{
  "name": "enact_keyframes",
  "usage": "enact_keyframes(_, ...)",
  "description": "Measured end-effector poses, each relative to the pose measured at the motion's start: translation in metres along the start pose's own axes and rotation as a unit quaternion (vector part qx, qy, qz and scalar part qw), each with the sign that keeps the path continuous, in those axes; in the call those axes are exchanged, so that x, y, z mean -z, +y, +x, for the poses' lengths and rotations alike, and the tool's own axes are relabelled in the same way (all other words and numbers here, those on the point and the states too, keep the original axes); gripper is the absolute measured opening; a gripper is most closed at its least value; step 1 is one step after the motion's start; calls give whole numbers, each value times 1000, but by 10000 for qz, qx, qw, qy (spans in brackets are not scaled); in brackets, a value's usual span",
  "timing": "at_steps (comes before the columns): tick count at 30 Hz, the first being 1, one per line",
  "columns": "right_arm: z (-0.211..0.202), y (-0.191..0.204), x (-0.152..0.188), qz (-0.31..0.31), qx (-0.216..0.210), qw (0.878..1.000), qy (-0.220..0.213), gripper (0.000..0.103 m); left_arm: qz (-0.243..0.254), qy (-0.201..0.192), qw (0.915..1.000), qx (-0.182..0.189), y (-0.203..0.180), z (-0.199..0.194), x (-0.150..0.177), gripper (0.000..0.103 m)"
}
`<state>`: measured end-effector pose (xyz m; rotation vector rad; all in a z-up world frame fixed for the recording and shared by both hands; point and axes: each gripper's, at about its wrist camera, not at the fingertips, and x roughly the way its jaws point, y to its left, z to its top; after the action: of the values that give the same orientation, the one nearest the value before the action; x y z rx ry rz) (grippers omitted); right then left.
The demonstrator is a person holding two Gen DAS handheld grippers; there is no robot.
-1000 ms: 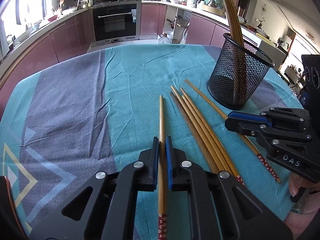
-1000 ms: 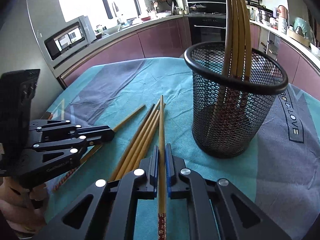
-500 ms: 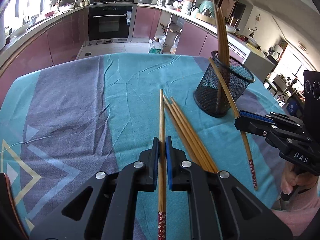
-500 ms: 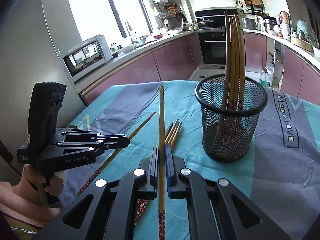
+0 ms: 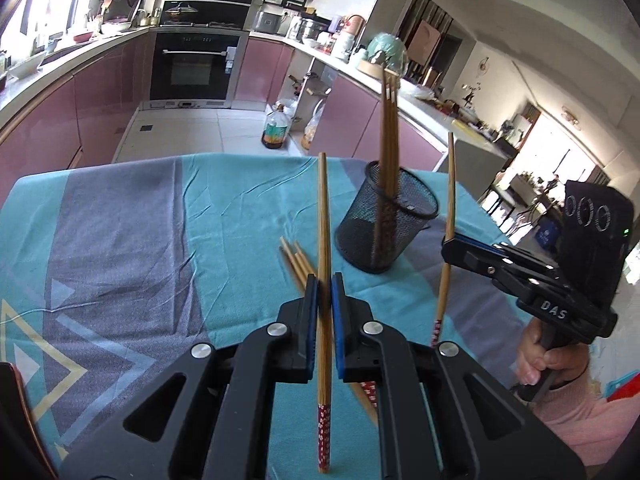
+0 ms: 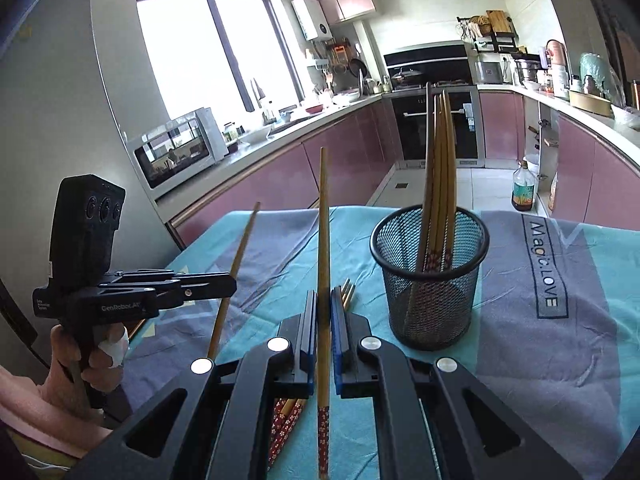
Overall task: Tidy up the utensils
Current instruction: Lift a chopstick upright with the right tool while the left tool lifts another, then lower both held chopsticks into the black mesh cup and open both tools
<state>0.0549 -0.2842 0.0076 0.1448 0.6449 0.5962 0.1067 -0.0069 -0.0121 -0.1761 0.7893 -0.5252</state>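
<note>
Right now each of your grippers is clamped on a single chopstick. Your left gripper (image 5: 324,300) has its blue pads pressed against a bamboo chopstick (image 5: 323,220) that runs straight out ahead of the fingers, its plain tip raised above the tablecloth (image 5: 120,220) and its red flowered end hanging back under the gripper body. Ahead and to the right of that gripper stands the black mesh holder (image 5: 384,228), upright, with several chopsticks leaning inside it. Just in front of the left fingertips, slightly right, a few loose chopsticks (image 5: 298,260) lie on the cloth, partly hidden under the tool.

Your right gripper (image 6: 324,312) is closed in the same way on the second chopstick (image 6: 323,220), which points forward and upward between the pads, patterned end toward you. The mesh holder sits ahead and to the right of these fingers, near them but not touching. The loose chopsticks lie on the cloth just beside the right finger and run back under the tool. Off to the left of this tool, your left hand (image 6: 80,356) holds the other gripper level.
</note>
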Motion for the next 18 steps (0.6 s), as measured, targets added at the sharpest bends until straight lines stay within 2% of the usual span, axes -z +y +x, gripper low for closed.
enact_keyframes(18,-31,-10,-20,-39,109,9986,-510,5,50,-650,9968,466,-9,-46,-25,7)
